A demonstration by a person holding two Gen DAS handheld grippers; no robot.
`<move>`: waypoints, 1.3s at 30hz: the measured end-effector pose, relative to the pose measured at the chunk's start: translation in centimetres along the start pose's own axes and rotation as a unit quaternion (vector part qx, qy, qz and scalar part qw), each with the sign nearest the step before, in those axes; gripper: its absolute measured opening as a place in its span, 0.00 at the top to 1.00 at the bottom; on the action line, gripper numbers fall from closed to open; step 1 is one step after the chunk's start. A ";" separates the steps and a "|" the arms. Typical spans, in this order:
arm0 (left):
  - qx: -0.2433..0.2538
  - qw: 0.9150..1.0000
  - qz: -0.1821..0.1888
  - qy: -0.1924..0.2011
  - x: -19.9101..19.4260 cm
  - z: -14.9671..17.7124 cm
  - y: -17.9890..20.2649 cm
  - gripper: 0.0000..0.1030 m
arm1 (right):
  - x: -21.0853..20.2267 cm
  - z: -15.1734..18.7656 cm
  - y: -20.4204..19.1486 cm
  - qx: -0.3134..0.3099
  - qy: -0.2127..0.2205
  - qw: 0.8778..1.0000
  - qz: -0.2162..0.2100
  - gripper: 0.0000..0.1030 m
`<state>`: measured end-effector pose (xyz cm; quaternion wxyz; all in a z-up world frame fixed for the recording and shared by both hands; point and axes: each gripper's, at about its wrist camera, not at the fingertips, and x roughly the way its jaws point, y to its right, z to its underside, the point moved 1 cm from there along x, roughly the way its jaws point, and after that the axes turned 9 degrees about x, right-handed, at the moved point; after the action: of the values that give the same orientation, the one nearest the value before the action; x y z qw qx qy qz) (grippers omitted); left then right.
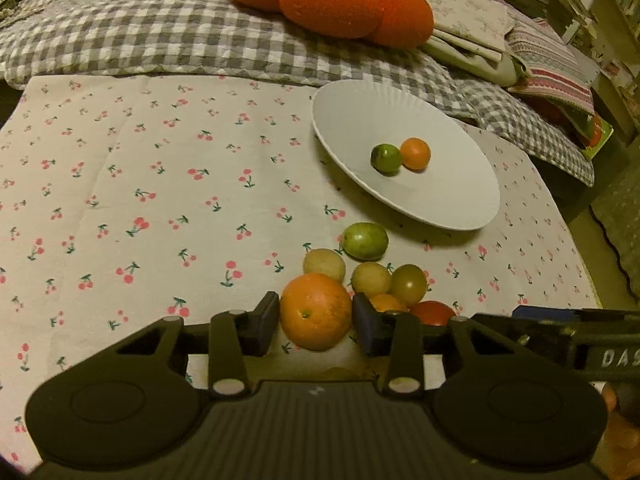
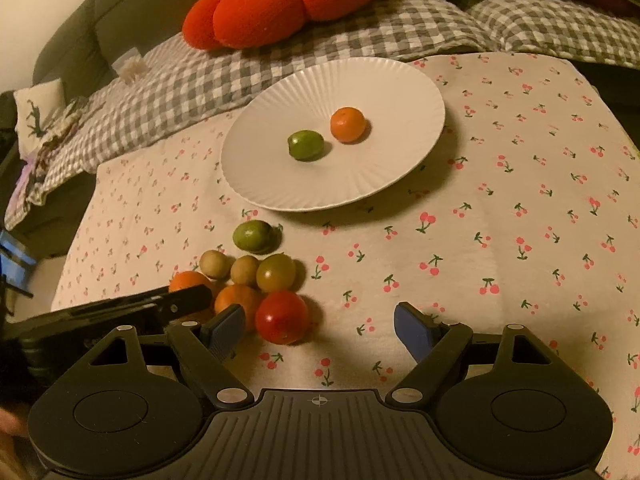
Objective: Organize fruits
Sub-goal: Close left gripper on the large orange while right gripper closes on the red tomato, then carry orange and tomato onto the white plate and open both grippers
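So the left gripper (image 1: 315, 322) has its fingers on either side of the big orange (image 1: 315, 311), the one at the near-left corner of the fruit pile. Both pads look pressed right up against its skin, so I'd call that clamped on the orange, which sits on the cherry-print cloth (image 1: 120, 184).

The thing that matters for what comes next: the white plate (image 1: 472, 216) sits further away and off to the right of that gripper, with the rest of the pile in between. In the way are a green fruit (image 1: 365, 240), two pale yellow ones, an olive-coloured one, a smaller orange and a red tomato (image 1: 433, 312). My guess is the orange needs to go up first and then over, not get dragged, or it'll knock the neighbours rolling. It's round, so there's no long axis to worry about.

The plate already holds a lime (image 1: 386, 158) and a small orange fruit (image 1: 415, 153), touching in one view, slightly apart in the other. Plenty of bare plate around them.

The right gripper (image 2: 320, 326) has its jaws wide apart with nothing between them, just cloth. Its left pad is beside the tomato (image 2: 282, 317), so that one's the nearest pick for the right hand. In the right wrist view the left gripper's finger (image 2: 188, 296) lies across the big orange (image 2: 188, 280).
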<state>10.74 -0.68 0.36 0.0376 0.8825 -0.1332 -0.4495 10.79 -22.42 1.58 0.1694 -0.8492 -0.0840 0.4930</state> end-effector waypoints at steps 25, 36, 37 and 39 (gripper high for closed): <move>-0.021 1.000 -0.006 -0.002 -1.1 -0.2 -0.8 0.63 | 3.6 1.9 -4.4 -0.191 -0.006 0.981 0.030 0.59; -0.022 1.000 -0.009 0.002 -1.2 -0.2 -0.8 0.63 | 3.3 2.1 -4.7 -0.197 -0.010 0.980 0.030 0.67; -0.022 1.000 -0.009 0.002 -1.2 -0.2 -0.8 0.63 | 3.3 2.1 -4.7 -0.196 -0.010 0.980 0.030 0.67; -0.025 1.000 -0.010 0.003 -1.2 -0.3 -0.9 0.63 | 3.2 2.1 -4.6 -0.196 -0.011 0.980 0.030 0.67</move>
<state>10.45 0.50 1.30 0.0557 0.8837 -0.1128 -0.4507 10.67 -16.69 -0.27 -0.0157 -0.8628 -0.1553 0.4808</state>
